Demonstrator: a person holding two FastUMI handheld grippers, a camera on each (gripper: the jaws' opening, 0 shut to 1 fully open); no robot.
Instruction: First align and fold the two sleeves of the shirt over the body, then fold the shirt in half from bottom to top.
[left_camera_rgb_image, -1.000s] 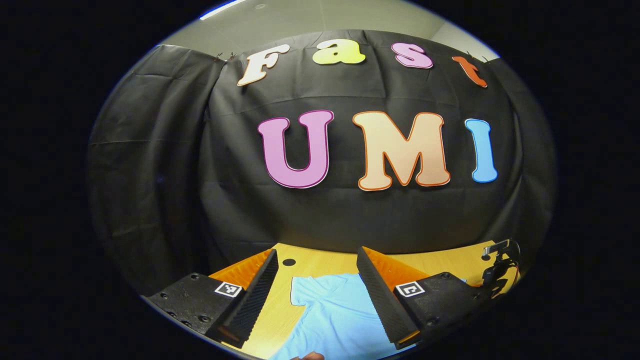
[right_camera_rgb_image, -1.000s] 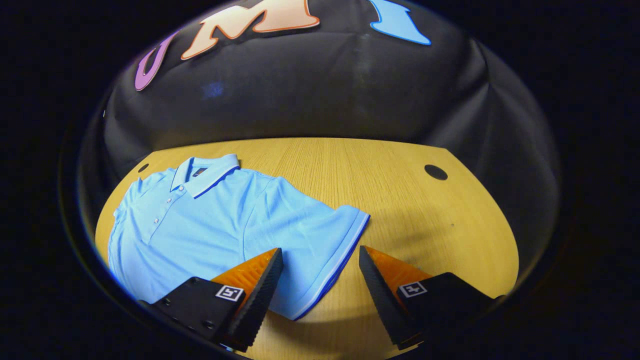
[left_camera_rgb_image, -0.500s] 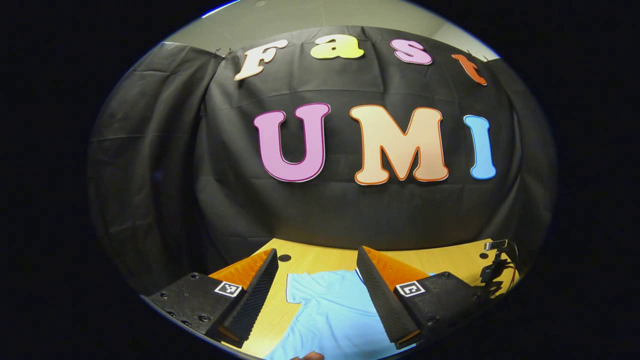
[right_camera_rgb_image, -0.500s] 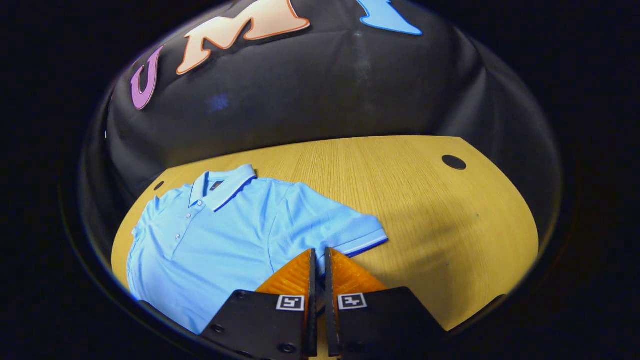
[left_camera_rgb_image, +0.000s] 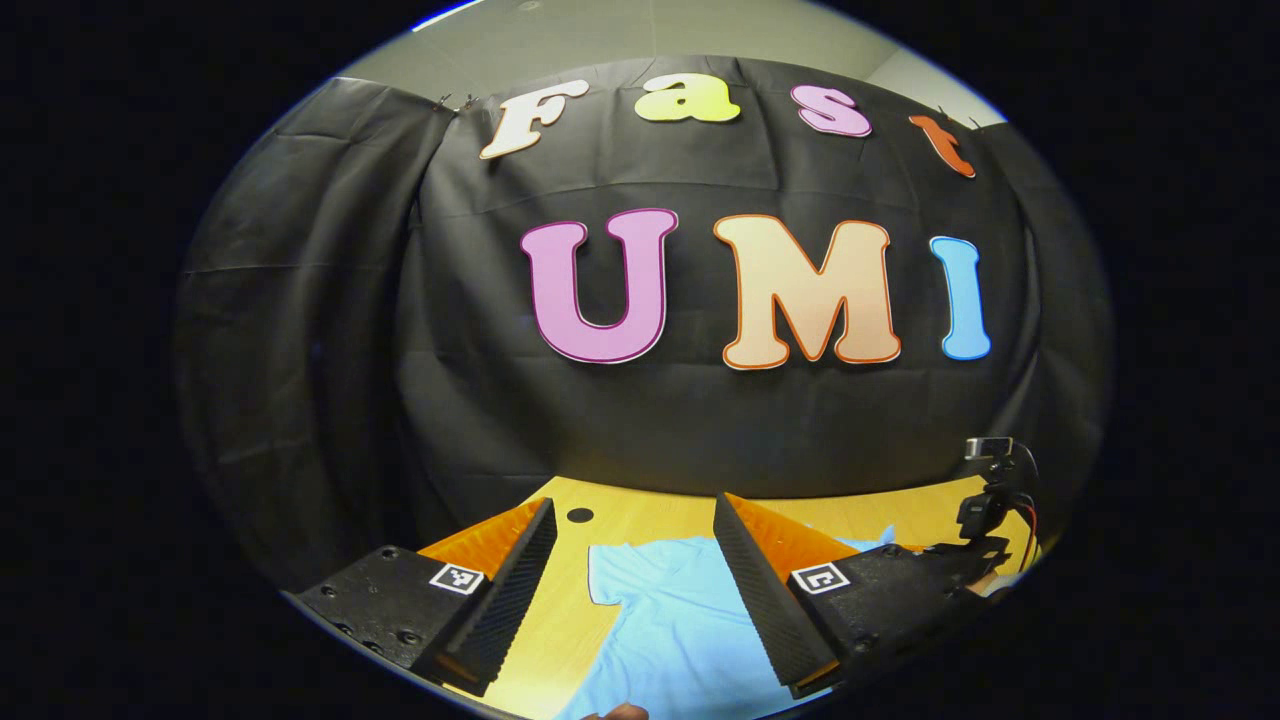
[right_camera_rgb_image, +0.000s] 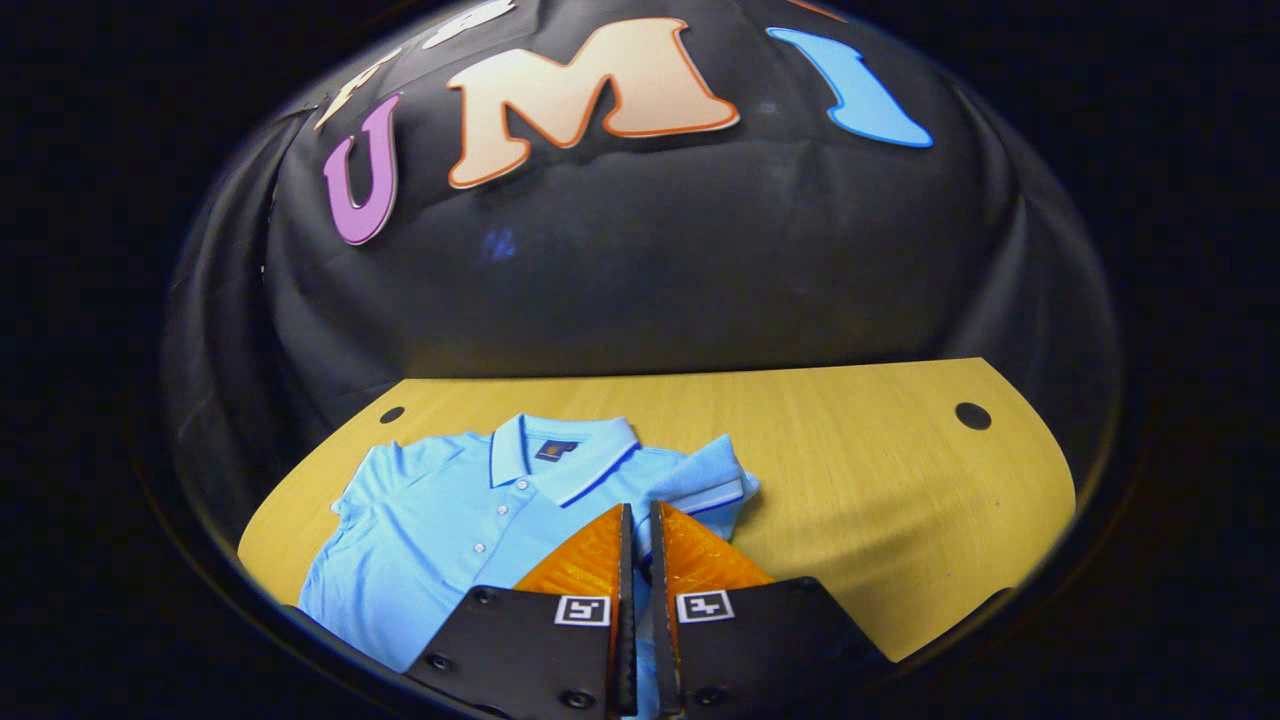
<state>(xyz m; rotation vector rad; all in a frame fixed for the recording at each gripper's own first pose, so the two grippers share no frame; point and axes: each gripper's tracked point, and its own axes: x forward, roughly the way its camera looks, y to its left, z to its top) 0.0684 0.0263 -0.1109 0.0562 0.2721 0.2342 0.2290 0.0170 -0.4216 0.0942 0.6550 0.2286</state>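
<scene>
Behind everything hangs the booth's black cloth wall, and below it sits the yellow wooden table. On the table lies the light blue polo shirt with a striped collar, front side up and buttons showing.

One second ago the right claw had its fingers wide apart around the edge of the shirt's sleeve. Half a second ago they came together on that sleeve. Now they are pinched tight on the blue cloth, and the sleeve has been carried in from the side, so it sits bunched up just beside the collar and lies over the body.

The left claw has hardly moved. Its fingers stay wide apart above the other side of the shirt and hold nothing. In the left gripper view, the right claw looks a bit higher at the far edge than before.

So the first sleeve fold looks about half done. The other sleeve lies flat, not folded yet, and the bottom-to-top fold has not begun.
</scene>
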